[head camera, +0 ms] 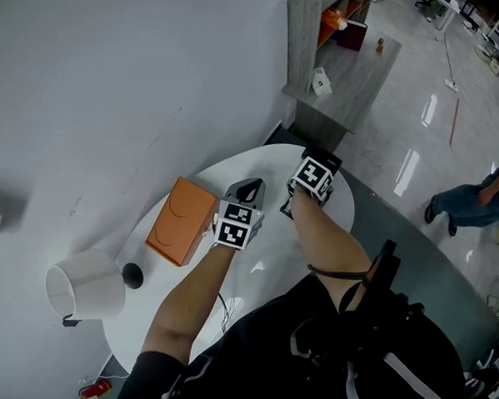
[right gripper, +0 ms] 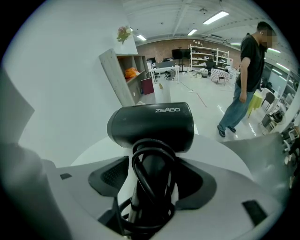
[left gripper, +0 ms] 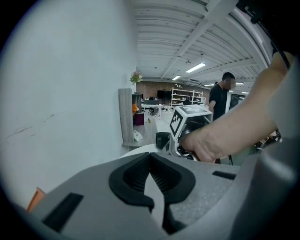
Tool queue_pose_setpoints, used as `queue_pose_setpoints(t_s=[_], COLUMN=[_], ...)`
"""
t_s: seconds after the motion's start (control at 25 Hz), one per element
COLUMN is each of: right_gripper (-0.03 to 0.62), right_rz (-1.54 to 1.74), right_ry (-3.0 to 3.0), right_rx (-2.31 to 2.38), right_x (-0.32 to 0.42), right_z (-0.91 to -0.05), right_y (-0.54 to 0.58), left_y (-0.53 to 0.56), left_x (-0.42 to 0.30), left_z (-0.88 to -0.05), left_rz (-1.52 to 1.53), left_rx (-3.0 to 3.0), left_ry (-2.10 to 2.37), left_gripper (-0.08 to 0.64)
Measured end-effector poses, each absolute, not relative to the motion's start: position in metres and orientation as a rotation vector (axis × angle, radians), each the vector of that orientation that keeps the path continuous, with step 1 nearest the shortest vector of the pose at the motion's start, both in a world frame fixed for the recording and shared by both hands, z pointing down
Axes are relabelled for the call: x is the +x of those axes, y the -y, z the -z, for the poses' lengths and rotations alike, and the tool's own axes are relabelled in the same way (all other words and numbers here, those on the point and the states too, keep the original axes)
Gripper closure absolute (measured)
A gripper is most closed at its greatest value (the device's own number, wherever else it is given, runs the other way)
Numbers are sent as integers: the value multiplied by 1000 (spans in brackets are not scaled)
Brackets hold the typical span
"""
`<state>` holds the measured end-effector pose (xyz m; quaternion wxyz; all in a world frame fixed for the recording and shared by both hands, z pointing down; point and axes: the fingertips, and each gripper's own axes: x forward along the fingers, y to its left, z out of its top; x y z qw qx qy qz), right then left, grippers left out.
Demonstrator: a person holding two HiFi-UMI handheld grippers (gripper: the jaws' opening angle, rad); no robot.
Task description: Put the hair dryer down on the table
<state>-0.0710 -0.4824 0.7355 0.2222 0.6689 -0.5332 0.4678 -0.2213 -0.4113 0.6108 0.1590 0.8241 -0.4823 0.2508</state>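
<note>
A black hair dryer [right gripper: 152, 124] stands upright between the jaws of my right gripper [right gripper: 152, 180], its cord wound round the handle. A strip of white shows between the left pad and the handle, so the jaws are open around it. Behind it is the round white table [right gripper: 93, 154]. In the head view my right gripper [head camera: 318, 163] is over the table's far edge [head camera: 263, 254], and the dryer is mostly hidden beneath it. My left gripper [head camera: 248, 190] hovers just left of it, shut and empty, its pads [left gripper: 136, 176] meeting at the tips.
An orange box [head camera: 182, 220] lies on the table's left part. Nearer me stand a white lampshade [head camera: 82, 286] and a small black round thing [head camera: 132, 273]. A white wall runs along the left. A grey shelf unit [head camera: 324, 48] stands beyond the table. A person [right gripper: 243, 79] walks at the right.
</note>
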Motion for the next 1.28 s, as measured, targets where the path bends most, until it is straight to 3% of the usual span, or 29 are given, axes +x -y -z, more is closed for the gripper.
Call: queue_pose_setpoints(t_s=[0.52, 1.28], right_gripper=[293, 295], right_rz=[-1407, -1205], right_ry=[1582, 1829], right_rx=[1816, 1846], right_x=[-78, -67], right_z=[-725, -644], right_y=[457, 394], left_y=[384, 315], left_x=[-227, -248], left_z=[-587, -527], left_rz=[-648, -376], left_rx=[2390, 2369], left_ry=[1415, 1581], left_gripper=[554, 554])
